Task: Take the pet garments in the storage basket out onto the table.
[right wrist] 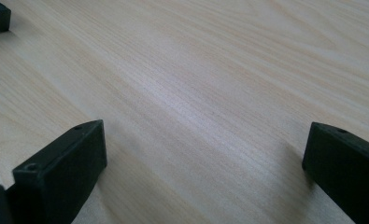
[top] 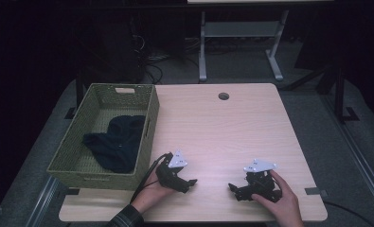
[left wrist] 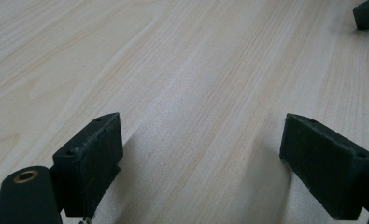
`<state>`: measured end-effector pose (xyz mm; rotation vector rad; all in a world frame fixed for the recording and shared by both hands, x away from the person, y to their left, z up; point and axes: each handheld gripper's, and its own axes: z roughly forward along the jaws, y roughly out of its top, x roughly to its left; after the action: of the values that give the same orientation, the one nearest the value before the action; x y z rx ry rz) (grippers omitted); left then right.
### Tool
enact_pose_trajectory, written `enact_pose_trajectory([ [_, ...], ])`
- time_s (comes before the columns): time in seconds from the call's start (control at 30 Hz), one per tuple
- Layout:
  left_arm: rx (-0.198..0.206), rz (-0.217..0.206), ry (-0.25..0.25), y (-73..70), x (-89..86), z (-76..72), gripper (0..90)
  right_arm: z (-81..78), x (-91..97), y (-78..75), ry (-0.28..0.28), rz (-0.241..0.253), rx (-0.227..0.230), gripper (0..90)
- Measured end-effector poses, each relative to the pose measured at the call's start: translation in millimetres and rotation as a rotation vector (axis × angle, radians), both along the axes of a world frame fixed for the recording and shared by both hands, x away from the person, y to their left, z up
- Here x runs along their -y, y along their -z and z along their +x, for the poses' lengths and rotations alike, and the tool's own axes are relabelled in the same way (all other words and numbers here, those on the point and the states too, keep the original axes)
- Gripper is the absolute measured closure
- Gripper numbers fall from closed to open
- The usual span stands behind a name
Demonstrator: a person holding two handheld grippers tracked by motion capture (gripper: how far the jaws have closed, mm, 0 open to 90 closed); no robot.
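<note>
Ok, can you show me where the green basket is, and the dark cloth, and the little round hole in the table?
green basket point(top: 95, 177): high view, on its near front wall.
dark cloth point(top: 116, 142): high view, on the middle of the bundle lying inside the basket.
round hole point(top: 223, 96): high view, at its centre, near the table's far edge.

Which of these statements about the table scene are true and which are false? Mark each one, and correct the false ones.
1. A dark cloth lies inside the green basket. True.
2. The basket stands at the right edge of the table. False: it stands at the left edge.
3. The left gripper has its jaws open with nothing between them. True.
4. The right gripper is clamped on a cup. False: its jaws are open over bare wood.
5. Both grippers rest near the table's near edge, each with a hand on it. True.
</note>
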<state>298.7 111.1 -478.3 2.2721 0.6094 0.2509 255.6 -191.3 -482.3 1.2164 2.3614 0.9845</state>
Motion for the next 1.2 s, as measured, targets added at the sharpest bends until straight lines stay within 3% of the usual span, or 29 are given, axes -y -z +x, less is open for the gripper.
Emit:
enact_pose_trajectory([
  [0.53, -0.018, 0.03, -0.015, -3.3, 4.0, 1.4, 13.0, 0.0, 0.0, 0.0, 0.0, 0.0, 0.0, 0.0],
  [0.8, -0.054, 0.029, -0.026, -6.3, 3.7, 4.5, 13.7, 0.0, 0.0, 0.0, 0.0, 0.0, 0.0, 0.0],
  [1.2, -0.069, 0.007, -0.03, -13.5, 2.9, 5.8, 13.7, 0.0, 0.0, 0.0, 0.0, 0.0, 0.0, 0.0],
])
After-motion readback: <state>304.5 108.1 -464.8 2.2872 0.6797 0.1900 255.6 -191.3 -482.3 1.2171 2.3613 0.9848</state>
